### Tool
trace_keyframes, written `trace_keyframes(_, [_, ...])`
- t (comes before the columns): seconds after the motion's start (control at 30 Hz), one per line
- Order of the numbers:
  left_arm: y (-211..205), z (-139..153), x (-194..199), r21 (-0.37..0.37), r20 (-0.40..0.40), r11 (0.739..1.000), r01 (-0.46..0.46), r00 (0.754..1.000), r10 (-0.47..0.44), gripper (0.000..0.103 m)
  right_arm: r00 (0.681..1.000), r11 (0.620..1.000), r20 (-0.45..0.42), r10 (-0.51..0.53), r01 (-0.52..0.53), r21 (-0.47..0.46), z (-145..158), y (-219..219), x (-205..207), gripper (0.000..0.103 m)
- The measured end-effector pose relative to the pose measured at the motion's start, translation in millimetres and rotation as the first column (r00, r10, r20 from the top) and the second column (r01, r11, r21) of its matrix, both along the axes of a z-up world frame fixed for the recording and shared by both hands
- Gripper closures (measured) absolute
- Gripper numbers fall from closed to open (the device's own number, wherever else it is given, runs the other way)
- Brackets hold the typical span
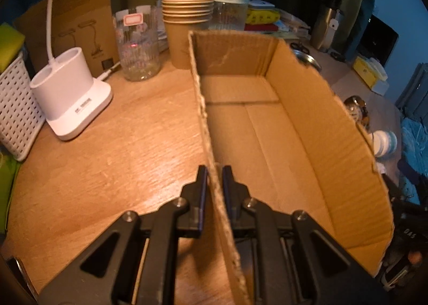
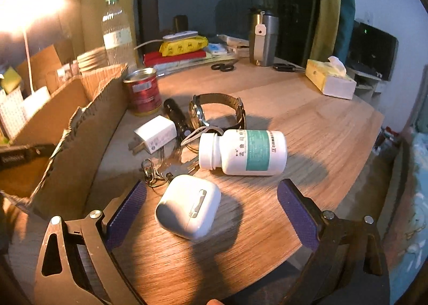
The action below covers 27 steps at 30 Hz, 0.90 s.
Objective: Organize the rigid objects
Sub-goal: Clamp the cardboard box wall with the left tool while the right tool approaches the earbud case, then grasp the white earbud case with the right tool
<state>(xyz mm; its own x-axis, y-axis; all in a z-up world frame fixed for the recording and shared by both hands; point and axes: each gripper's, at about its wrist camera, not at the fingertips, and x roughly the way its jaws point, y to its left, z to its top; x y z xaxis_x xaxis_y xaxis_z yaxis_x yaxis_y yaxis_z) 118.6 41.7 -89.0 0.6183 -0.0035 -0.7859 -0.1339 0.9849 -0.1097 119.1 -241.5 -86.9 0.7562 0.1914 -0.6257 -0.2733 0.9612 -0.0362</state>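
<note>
Left gripper (image 1: 214, 174) clamped on the near left wall of the open brown corrugated cardboard box (image 1: 334, 128), one finger outside and one inside, box floor bare in this view. Thin wall, likely to buckle or tear at the ragged edge if pulled sideways; likely also to drag the box against the red metal tin (image 2: 143, 91) standing just beside its far corner. Further right, on the round wooden table (image 2: 307, 128), a tight cluster: white square plug charger (image 2: 156, 134), black cylindrical torch (image 2: 175, 115), wristwatch with dark strap (image 2: 214, 109), bunch of metal keys on a clasp (image 2: 165, 168), white plastic pill bottle (image 2: 243, 152) lying on its side. Right gripper (image 2: 211, 206) spread wide, holding nothing, straddling the glossy white rounded earbud case (image 2: 188, 206). Smooth curved shell, apt to squirt out from between the pads if pinched off-centre or too near its top. Left pad close to the keys, so a snagged ring probable on closing. Pill bottle free to roll toward the table edge if nudged. Motion blur here, so exact clearances hard to judge
</note>
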Motion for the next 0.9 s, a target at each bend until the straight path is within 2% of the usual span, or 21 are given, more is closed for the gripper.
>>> trace_keyframes(0.17, [4.1, -7.4, 0.4, -0.015, -0.034, 1.000, -0.003, 0.999, 0.003, 0.089, 1.000, 0.999, -0.010, 0.008, -0.008, -0.035, -5.3, 4.4, 0.2, 0.010])
trace_keyframes(0.27, [2.6, -8.2, 0.6, -0.011, -0.029, 1.000, -0.001, 1.000, 0.001, 0.089, 1.000, 0.999, -0.008, 0.011, -0.012, -0.047, -6.1, 6.6, 0.3, 0.012])
trace_keyframes(0.37, [0.7, -8.4, -0.4, -0.002, -0.016, 1.000, -0.005, 1.000, 0.005, 0.089, 1.000, 0.998, -0.008, 0.009, -0.009, -0.057, -7.0, 8.0, 0.6, 0.018])
trace_keyframes(0.63, [1.4, -8.5, -0.9, -0.005, -0.005, 1.000, -0.006, 1.000, 0.006, 0.089, 1.000, 0.997, -0.012, 0.017, -0.018, -0.078, -10.3, 11.3, -0.5, 0.020])
trace_keyframes(0.77, [1.4, -8.8, -1.7, -0.003, -0.002, 1.000, -0.005, 1.000, 0.005, 0.089, 1.000, 0.996, -0.018, 0.026, -0.027, -0.082, -11.8, 12.7, -0.7, 0.024])
trace_keyframes(0.83, [1.1, -8.7, -1.7, -0.003, -0.001, 1.000, -0.005, 1.000, 0.005, 0.089, 0.999, 0.996, -0.018, 0.030, -0.032, -0.086, -12.2, 13.8, -0.6, 0.029])
trace_keyframes(0.9, [1.2, -8.5, -1.6, -0.002, -0.002, 1.000, -0.005, 1.000, 0.005, 0.089, 0.999, 0.995, -0.019, 0.036, -0.038, -0.092, -13.3, 14.9, -0.6, 0.045])
